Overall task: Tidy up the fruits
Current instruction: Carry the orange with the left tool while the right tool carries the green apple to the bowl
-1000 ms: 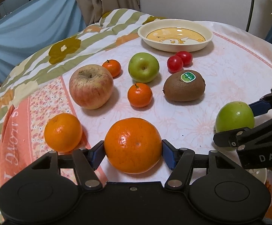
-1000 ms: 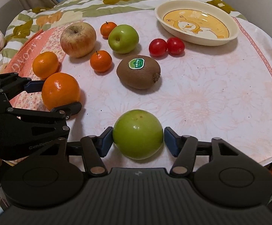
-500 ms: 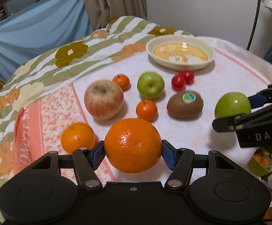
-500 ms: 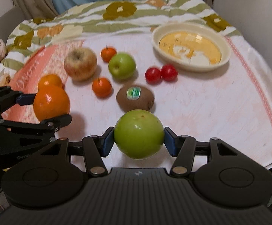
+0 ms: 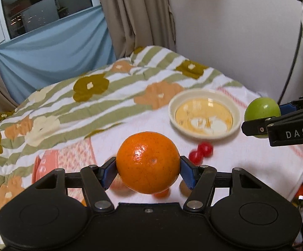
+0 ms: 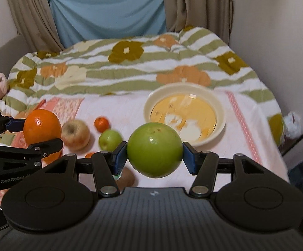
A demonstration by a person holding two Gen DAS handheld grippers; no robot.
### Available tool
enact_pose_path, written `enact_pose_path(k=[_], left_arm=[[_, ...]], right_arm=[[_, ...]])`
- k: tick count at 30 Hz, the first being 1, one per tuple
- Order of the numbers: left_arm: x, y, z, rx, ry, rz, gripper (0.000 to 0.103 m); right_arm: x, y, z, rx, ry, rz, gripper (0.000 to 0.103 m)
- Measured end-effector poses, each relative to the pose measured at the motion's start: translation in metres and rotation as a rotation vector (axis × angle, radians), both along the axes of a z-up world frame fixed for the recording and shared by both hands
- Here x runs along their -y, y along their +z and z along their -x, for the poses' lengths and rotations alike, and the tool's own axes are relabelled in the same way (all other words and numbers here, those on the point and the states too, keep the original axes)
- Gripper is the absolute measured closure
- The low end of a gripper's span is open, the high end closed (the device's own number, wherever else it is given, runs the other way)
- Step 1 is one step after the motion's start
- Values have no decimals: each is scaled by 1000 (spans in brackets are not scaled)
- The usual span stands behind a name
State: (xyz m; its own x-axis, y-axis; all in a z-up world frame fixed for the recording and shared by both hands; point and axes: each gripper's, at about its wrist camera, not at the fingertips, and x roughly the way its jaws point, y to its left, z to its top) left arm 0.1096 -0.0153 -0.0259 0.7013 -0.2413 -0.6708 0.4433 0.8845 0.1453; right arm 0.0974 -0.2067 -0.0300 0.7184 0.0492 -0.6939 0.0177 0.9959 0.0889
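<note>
Since a second earlier I had raised both fruits clear of the bed: the fruit that had sat right under the cameras had dropped low in view, and the plate had come nearer the centre. My left gripper was clamped on the orange, its blue fingers pressing both flanks, held above the cloth short of the plate. My right gripper was likewise closed on the green apple, hanging just in front of the plate's near rim. Left lying were the red apple, a smaller green apple, a small mandarin, the cherry tomatoes and a kiwi half hidden behind my fingers. I judged the step to be carrying both to the plate. To do it well I would lower one at a time, apple first since it was closer, set it toward the far side before parting the fingers, and keep the two tools from crossing; round fruit on a shallow plate could easily roll out.
</note>
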Motion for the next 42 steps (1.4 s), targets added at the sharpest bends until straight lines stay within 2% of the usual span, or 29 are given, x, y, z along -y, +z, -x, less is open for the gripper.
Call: enact_pose_path(k=[5,9,14,20,28,34,39,40,42], left_arm=[[35,13,-25,-1,45,27,36],[67,13,-50,-6,68,36,36],[106,-1,-87,-37,88,42,36],[147,-33,-129,-95,108,43,36],[184,-80,-170,-140,110,-23,36],[198,-98,-185,-146,107,-72,36],[200,-106,-189,-164,116,-84,35],[200,-106,-189,-169,119,-84,34],[201,-102,-186,-154,125,-80,22]], right_arm=[[44,13,-33,24,49,6,32],[83,13,-69,30,75,9,32],[125,4,-114,33,121,25,32],[156,-17,-162,8,182,24,32],[163,-47,-196,-35,262,36,32],[166,-62,-206,-55,278,18,32],[169,-68,-211,-69,284,11,32],[169,-69,-212,-70,286,11,32],[168,-68,-213,-73,287,10,32]])
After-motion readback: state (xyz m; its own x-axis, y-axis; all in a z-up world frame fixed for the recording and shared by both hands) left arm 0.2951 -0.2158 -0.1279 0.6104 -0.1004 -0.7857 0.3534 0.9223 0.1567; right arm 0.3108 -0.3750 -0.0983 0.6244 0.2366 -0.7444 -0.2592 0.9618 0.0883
